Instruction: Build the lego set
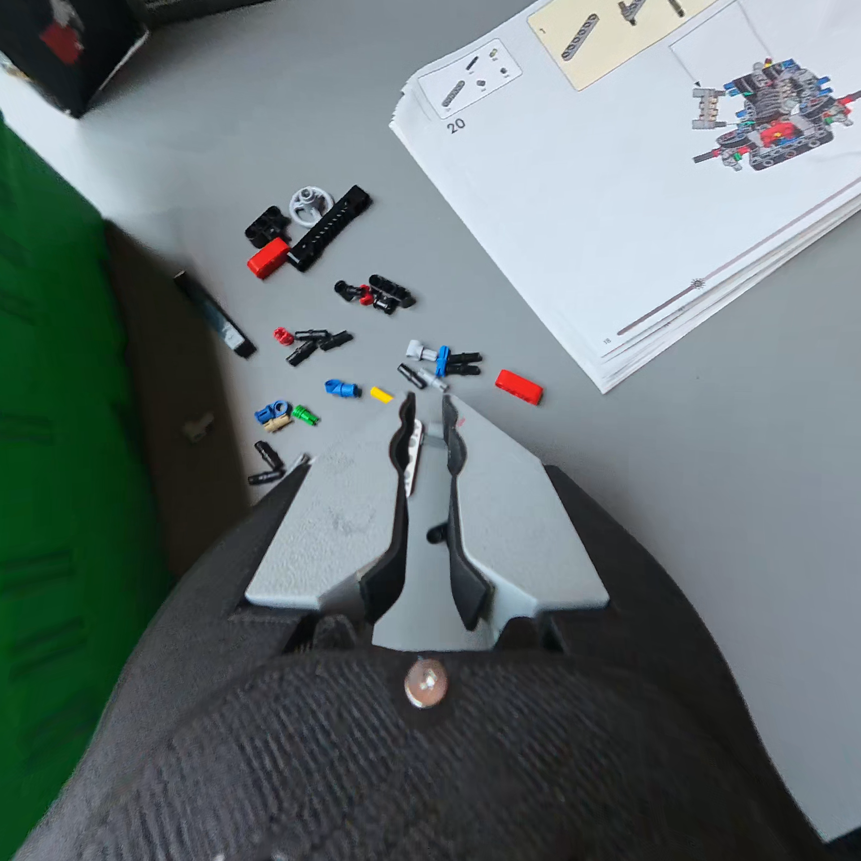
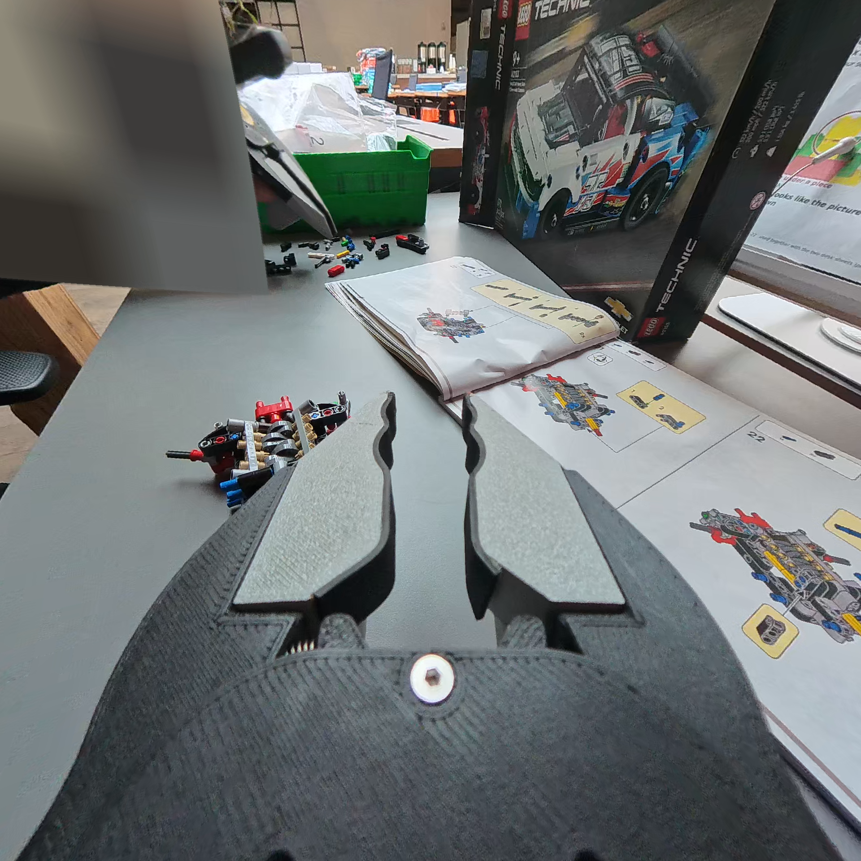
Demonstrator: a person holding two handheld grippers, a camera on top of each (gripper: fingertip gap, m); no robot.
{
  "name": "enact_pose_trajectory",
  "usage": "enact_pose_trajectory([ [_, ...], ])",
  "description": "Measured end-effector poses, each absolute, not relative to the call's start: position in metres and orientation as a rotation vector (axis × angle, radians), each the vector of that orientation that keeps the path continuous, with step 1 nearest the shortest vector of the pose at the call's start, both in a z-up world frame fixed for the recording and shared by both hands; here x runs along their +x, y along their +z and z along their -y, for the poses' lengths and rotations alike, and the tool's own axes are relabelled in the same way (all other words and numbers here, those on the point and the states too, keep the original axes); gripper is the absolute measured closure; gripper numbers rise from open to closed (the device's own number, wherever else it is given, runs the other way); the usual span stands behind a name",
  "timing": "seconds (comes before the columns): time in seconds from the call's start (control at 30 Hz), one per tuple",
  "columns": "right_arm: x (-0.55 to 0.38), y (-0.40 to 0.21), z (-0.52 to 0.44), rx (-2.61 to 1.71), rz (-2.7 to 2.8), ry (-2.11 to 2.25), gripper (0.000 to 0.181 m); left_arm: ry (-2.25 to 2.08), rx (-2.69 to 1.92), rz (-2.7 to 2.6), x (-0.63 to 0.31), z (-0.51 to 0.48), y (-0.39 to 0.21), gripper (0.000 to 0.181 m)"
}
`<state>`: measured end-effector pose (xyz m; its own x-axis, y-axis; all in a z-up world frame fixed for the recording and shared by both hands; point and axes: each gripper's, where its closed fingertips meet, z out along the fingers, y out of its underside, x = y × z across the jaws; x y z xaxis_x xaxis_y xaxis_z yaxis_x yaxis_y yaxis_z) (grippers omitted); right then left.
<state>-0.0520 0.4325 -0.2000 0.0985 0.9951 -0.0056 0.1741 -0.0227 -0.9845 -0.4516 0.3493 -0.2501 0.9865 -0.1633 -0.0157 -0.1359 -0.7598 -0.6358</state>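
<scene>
A: What's on the grey tabletop (image 2: 209,354)?

B: Biggest, the set's box (image 2: 605,153) standing at the back, then the open instruction booklet (image 2: 489,335), and the half-built lego model (image 2: 275,438) just left of the right tongs (image 2: 428,410), whose jaws are spread, nothing between them.

A: And the left tongs (image 1: 426,400)?

B: Over the scattered loose pieces (image 1: 345,335), nearly pressed together; a pale beam (image 1: 414,454) lies against one finger, though I cannot tell if it's pinched.

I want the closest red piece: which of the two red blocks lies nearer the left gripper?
The red block just right of the left gripper, lying alone; the other sits farther off beside a black beam.
</scene>
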Motion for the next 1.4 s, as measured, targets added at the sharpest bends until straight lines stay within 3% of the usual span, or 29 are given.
enact_pose_trajectory([
  [0.03, -0.052, -0.200, -0.432, -1.391, 1.256, 1.057, 0.157, -0.058, -2.459, -0.234, -0.449, -0.355, -0.254, 0.172],
  [0.5, -0.051, -0.198, -0.432, -1.389, 1.246, 1.089, 0.159, -0.066, -2.608, -0.368, -0.447, -0.369, -0.280, 0.172],
  [1.0, -0.051, -0.198, -0.432, -1.389, 1.248, 1.100, 0.160, -0.074, -2.572, -0.393, -0.439, -0.367, -0.259, 0.179],
  [1.2, -0.051, -0.198, -0.431, -1.383, 1.255, 1.086, 0.160, -0.146, -2.471, -0.644, -0.348, -0.356, -0.231, 0.179],
  [1.4, -0.049, -0.196, -0.430, -1.373, 1.245, 1.098, 0.161, -0.277, -2.378, -0.973, -0.226, -0.341, -0.239, 0.179],
])
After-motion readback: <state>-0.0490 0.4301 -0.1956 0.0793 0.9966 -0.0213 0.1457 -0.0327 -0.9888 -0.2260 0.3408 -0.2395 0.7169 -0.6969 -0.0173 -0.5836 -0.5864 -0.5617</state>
